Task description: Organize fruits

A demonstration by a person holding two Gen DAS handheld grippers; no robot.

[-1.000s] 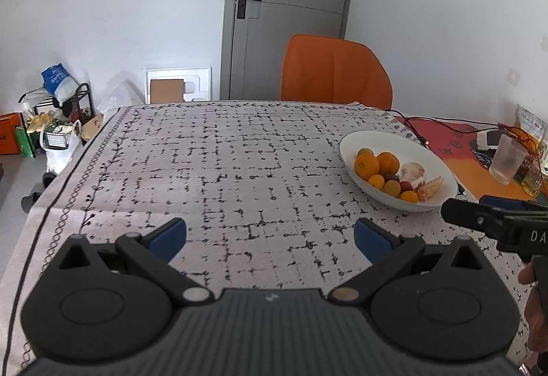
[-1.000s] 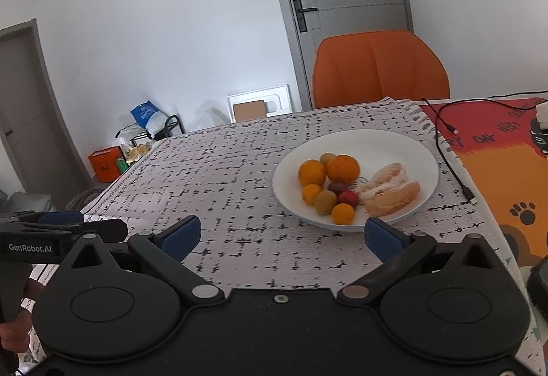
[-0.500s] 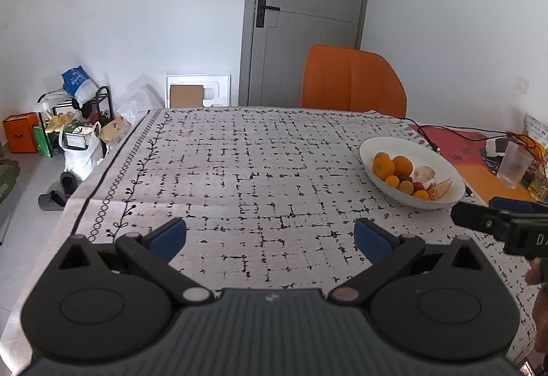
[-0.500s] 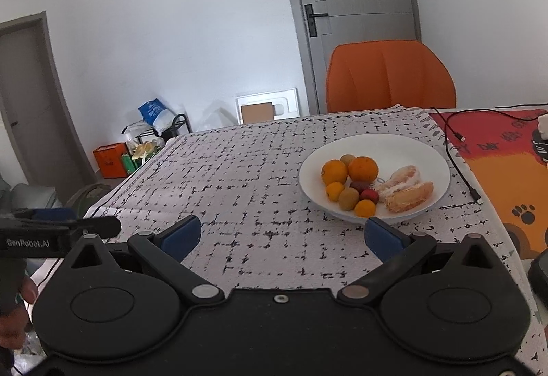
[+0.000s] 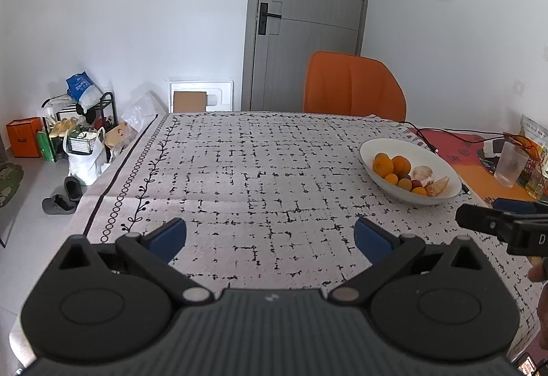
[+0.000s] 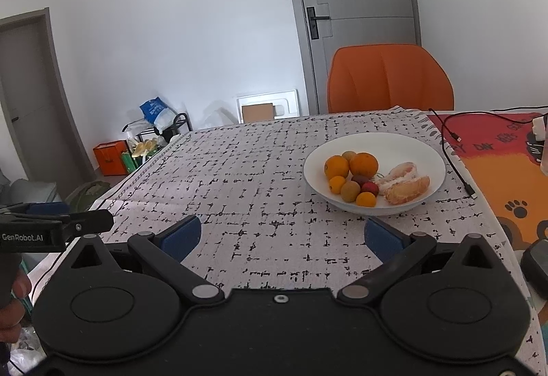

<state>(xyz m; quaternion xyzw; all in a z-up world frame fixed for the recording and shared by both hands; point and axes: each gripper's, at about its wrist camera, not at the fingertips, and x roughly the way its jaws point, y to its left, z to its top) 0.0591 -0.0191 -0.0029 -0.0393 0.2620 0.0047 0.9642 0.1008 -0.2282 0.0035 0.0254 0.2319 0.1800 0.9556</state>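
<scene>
Left hand-held gripper (image 5: pixel 270 235) is wide open, nothing between the blue pads (image 5: pixel 169 235), hovering over the near edge of the desk (image 5: pixel 239 170) and aimed straight down its length toward the door (image 5: pixel 308 19). Right hand-held gripper (image 6: pixel 282 235) is likewise spread wide and empty, aimed forward with the bowl (image 6: pixel 421 149) slightly right of centre just beyond its fingertips. Each unit shows at the edge of the other's view, side by side, fingers roughly parallel. White bowl sits on the right part of the patterned tablecloth (image 6: pixel 257 177), near the seam with the red-orange mat (image 6: pixel 496 163). Fruits are clustered in the near-left half of the bowl: two large oranges (image 6: pixel 363 164) at the back, touching; small mandarins (image 6: pixel 337 184) in front, a brown kiwi (image 6: pixel 350 191), a small red fruit (image 6: pixel 370 188). Peeled pomelo segments (image 6: pixel 407 189) lie to the right of the cluster, long axis running left-near to right-far, curved back facing the right gripper. Far half of the bowl is bare. Black cable (image 6: pixel 455 153) runs along the mat just right of the bowl, not touching it. Orange chair (image 6: pixel 388 77) is at the far end of the desk.
</scene>
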